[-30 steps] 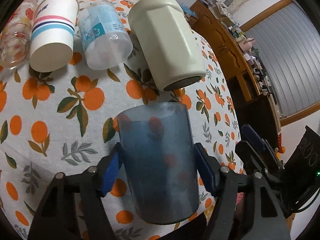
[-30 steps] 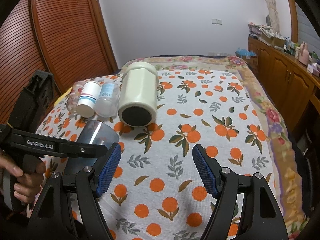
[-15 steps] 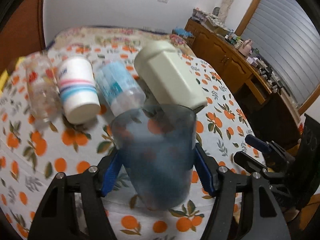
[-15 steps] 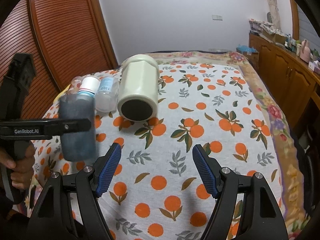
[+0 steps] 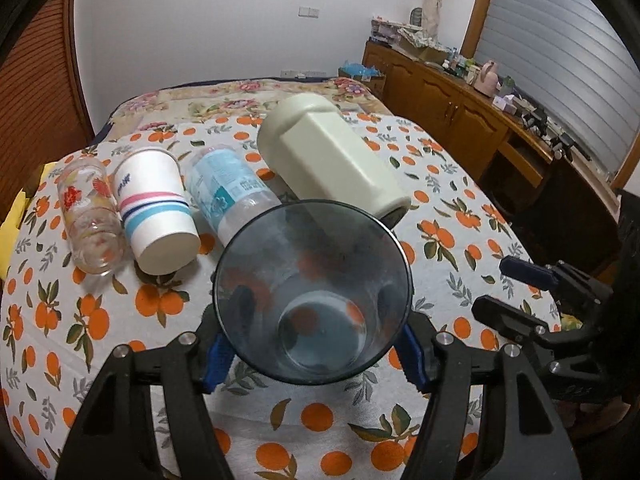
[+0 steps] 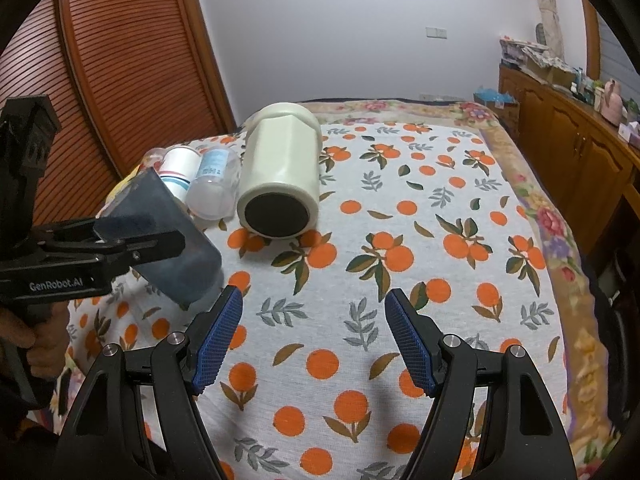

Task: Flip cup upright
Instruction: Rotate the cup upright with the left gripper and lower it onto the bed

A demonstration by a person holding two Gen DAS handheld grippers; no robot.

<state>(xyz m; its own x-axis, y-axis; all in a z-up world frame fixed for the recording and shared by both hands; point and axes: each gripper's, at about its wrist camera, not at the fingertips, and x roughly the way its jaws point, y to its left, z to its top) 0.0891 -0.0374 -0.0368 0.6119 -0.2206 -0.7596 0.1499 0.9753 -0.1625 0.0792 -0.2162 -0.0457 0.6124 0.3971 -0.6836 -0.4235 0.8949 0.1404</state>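
My left gripper (image 5: 314,354) is shut on a dark blue translucent cup (image 5: 314,292). The cup is tilted with its open mouth up and toward the camera, held above the orange-print cloth. In the right wrist view the same cup (image 6: 168,236) leans with its mouth up and left, its base low near the cloth, clamped by the left gripper (image 6: 132,244). My right gripper (image 6: 314,340) is open and empty, hovering over the cloth to the right of the cup; it shows in the left wrist view (image 5: 516,292).
Several cups lie on their sides in a row behind: a large cream mug (image 5: 332,164), a clear plastic bottle-cup (image 5: 230,196), a striped paper cup (image 5: 156,210), a flowered glass (image 5: 86,216). A wooden sideboard (image 5: 460,112) stands right; louvred doors (image 6: 132,64) left.
The left gripper has turned the blue cup from mouth-down to mouth-up, tilting it back toward the camera and lowering it. The right gripper has stayed open, nearly still.
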